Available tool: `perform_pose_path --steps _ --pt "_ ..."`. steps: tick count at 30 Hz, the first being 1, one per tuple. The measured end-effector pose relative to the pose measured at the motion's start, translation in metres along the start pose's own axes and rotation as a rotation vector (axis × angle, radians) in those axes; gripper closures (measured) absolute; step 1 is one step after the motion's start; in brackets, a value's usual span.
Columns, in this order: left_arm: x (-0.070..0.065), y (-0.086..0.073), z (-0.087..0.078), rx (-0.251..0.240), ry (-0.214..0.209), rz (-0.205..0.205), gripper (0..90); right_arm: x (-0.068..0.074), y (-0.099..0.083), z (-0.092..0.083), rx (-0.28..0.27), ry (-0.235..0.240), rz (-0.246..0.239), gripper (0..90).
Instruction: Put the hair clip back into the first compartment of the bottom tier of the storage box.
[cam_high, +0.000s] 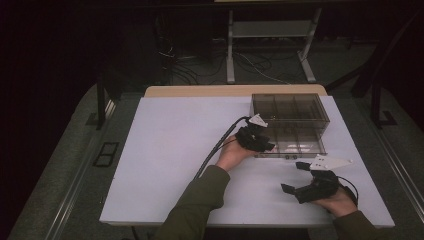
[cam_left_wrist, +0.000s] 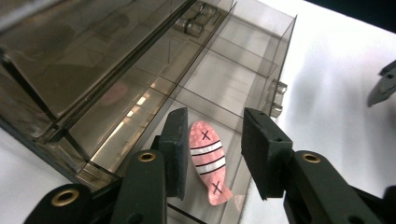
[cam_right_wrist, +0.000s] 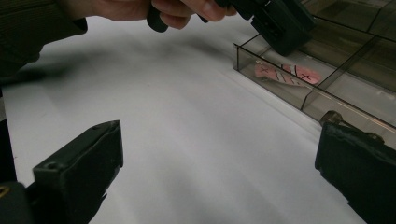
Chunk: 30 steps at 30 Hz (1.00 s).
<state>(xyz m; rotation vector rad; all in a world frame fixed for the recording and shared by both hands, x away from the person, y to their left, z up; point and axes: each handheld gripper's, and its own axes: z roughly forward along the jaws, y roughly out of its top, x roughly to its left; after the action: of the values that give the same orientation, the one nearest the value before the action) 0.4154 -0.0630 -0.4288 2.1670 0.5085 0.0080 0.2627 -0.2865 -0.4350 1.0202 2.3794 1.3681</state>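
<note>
We see a white table (cam_high: 175, 165) with a smoky clear plastic organizer box (cam_high: 290, 120) on its far right part, lid (cam_left_wrist: 79, 51) swung open and standing at the back. The box is split into small compartments by clear dividers.

The left gripper (cam_high: 257, 140) sits at the near left corner of the box, held by the left hand (cam_high: 232, 154), cable (cam_high: 215, 147) trailing back over the table. In the left gripper view its jaws hang over the near corner compartment, and a pink fish-shaped piece (cam_left_wrist: 208, 161) with white stripes and two black X marks lies flat on the compartment floor between them. The jaws are spread a little. One pad sits just beside the fish's edge, possibly touching; the other pad is clearly apart from it. So we read no pinch: the fish rests in the box, not lifted. The right gripper view confirms it, the pink fish (cam_right_wrist: 287, 73) flat in the corner cell behind the clear front wall, the left gripper's black jaw just above it.

The right gripper (cam_high: 300, 180) is low over the near right part of the table, well apart from the box, held in the right hand (cam_high: 342, 201). Its jaws are spread wide with bare table between them, holding nothing.
</note>
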Motion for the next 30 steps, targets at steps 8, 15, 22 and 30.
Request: perform_pose_path --steps 8,15,22,30 --pt "-0.002 0.001 -0.014 -0.013 -0.021 0.015 53.3 -0.003 -0.002 0.0 0.003 -0.001 0.007 0.5" --pt "-0.001 -0.004 -0.034 -0.025 -0.023 -0.002 44.9 -0.002 -0.002 -0.001 0.0 0.0 0.009 0.5" --pt "0.0 -0.01 -0.052 -0.042 -0.01 0.002 40.1 -0.003 -0.003 -0.002 -0.004 -0.006 0.013 0.5" --pt "-0.002 -0.02 -0.073 -0.063 0.009 0.019 34.9 -0.002 -0.002 -0.002 -0.001 -0.009 0.01 0.5"
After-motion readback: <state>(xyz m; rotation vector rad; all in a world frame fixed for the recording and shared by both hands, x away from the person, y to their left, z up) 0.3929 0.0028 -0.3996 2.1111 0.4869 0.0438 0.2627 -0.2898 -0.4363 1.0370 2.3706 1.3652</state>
